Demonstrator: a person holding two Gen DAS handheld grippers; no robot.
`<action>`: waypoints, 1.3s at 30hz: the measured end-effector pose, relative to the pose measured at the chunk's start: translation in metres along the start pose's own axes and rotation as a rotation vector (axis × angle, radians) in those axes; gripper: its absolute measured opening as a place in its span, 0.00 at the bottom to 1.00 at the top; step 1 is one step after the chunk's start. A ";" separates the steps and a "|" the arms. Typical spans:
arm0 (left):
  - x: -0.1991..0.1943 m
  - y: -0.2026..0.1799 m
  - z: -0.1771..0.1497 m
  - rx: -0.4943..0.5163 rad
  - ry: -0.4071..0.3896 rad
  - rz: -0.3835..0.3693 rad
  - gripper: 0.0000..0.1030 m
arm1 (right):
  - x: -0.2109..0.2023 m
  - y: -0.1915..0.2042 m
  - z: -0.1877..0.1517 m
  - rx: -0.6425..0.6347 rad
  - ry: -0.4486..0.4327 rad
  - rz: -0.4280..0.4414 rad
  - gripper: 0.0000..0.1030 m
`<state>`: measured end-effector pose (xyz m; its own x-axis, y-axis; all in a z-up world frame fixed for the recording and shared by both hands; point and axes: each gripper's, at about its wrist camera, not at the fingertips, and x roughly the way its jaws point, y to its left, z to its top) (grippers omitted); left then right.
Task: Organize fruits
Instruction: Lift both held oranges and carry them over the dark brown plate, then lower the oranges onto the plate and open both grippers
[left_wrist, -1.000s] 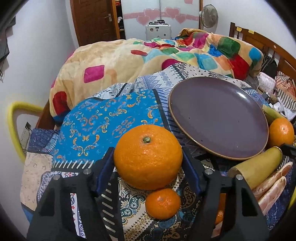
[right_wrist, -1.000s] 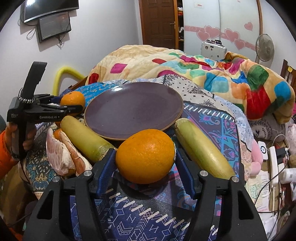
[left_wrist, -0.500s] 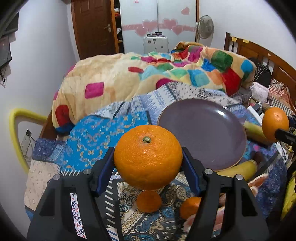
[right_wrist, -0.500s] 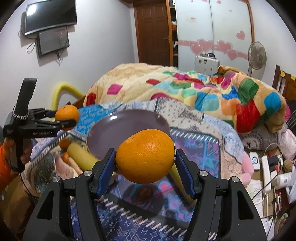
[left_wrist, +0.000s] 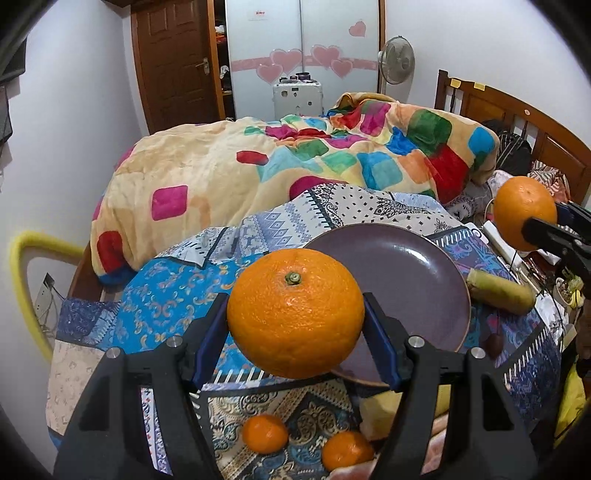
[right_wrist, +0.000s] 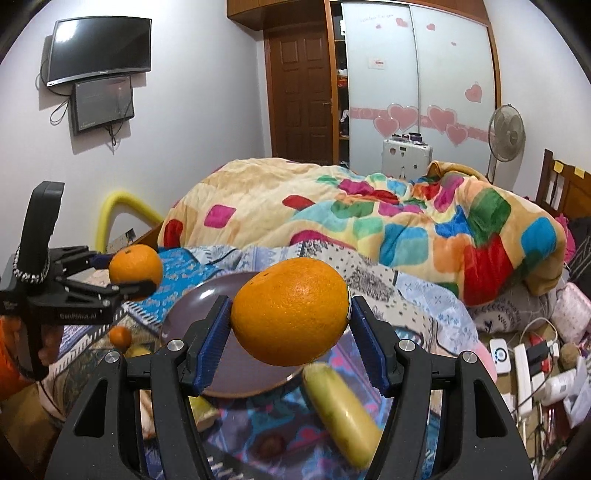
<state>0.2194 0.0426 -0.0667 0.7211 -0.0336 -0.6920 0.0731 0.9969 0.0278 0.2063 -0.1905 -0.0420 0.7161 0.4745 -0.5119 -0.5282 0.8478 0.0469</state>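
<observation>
My left gripper is shut on a large orange with its stem up, held high above the patterned cloth, left of the purple plate. My right gripper is shut on another large orange, held above the plate. Each gripper shows in the other view with its orange: the right one, the left one. Two small oranges lie on the cloth below the left gripper. A yellow-green gourd lies right of the plate.
A second gourd lies beyond the plate's right rim. A colourful blanket is heaped behind the cloth. A yellow padded rail stands at the left. Cables and power strips clutter the right side.
Both grippers have risen well above the cloth, each still holding its orange. The plate and the other produce now look smaller and lower.
</observation>
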 end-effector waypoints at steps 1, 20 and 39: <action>0.002 -0.001 0.002 -0.002 0.001 -0.003 0.67 | 0.003 0.000 0.001 -0.002 0.000 0.002 0.59; 0.060 -0.014 0.026 0.006 0.094 -0.034 0.67 | 0.088 0.013 0.002 -0.063 0.170 0.015 0.59; 0.101 -0.022 0.025 0.025 0.221 -0.059 0.67 | 0.116 0.009 -0.006 -0.090 0.333 0.014 0.61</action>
<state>0.3072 0.0155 -0.1193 0.5471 -0.0723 -0.8340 0.1297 0.9916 -0.0009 0.2822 -0.1295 -0.1057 0.5278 0.3700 -0.7645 -0.5856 0.8105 -0.0120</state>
